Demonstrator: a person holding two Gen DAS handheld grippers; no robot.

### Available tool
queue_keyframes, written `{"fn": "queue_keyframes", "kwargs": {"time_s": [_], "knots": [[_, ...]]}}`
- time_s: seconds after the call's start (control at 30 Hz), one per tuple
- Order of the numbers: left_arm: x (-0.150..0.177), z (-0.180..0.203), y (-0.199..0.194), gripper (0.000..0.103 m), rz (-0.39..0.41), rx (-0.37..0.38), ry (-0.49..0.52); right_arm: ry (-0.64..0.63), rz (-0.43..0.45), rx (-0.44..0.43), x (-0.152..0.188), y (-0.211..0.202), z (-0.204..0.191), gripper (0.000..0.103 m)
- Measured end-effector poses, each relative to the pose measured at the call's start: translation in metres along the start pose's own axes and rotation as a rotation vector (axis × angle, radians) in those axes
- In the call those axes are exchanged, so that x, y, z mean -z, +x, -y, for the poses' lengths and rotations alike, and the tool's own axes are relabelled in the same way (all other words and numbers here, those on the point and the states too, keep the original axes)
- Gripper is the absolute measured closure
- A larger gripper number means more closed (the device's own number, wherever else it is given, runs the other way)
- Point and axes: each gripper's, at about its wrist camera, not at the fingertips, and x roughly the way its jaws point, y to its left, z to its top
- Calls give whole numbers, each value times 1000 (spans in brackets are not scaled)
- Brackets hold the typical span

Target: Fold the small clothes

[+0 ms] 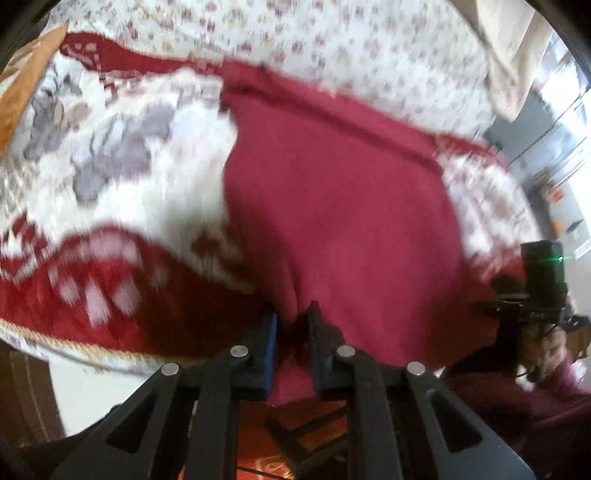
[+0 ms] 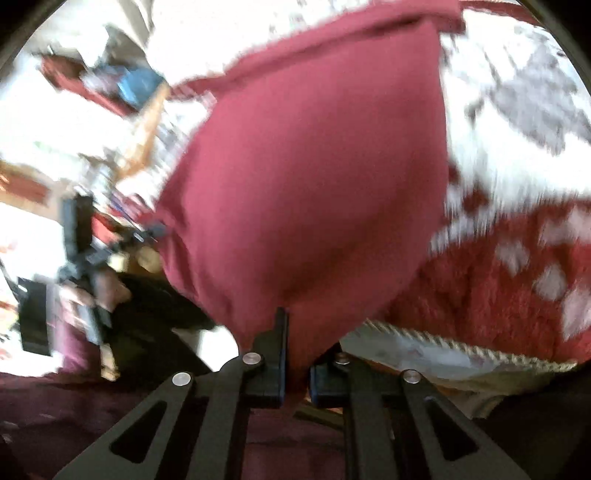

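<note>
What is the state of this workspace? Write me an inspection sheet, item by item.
Surface: plush red-and-white patterned blanket with corded trim, over a floral cream sheet.
Job's things: one plain maroon knit garment, near edge lifted by both grippers.
Clutter: orange cushion at far left; blurred items beyond the bed.
Grippers: left gripper and right gripper each shut on the garment's edge.
Cables: thin dark cable by the right-hand device.
Surroundings: motion-blurred room, bright light.

Bed ahead of claw, red-and-white blanket over it, maroon garment partly on blanket
</note>
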Motion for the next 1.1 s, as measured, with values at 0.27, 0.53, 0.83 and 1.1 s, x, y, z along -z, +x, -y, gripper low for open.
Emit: {"fn": "queue_keyframes", "kwargs": {"time_s": [0.27, 0.53, 0.83, 1.1], "knots": [[-105, 6, -15, 90, 168, 39, -43, 60, 310, -44, -89, -57, 8, 93], [-219, -5, 51, 92, 215, -6, -158, 168, 414, 82, -200, -49, 56, 94], [-261, -59, 112, 77, 150, 12, -334, 244, 316, 179, -261, -4, 107, 90], [-260, -56, 71, 27, 245, -73, -293, 113, 392, 146, -215, -41, 80, 56]]}}
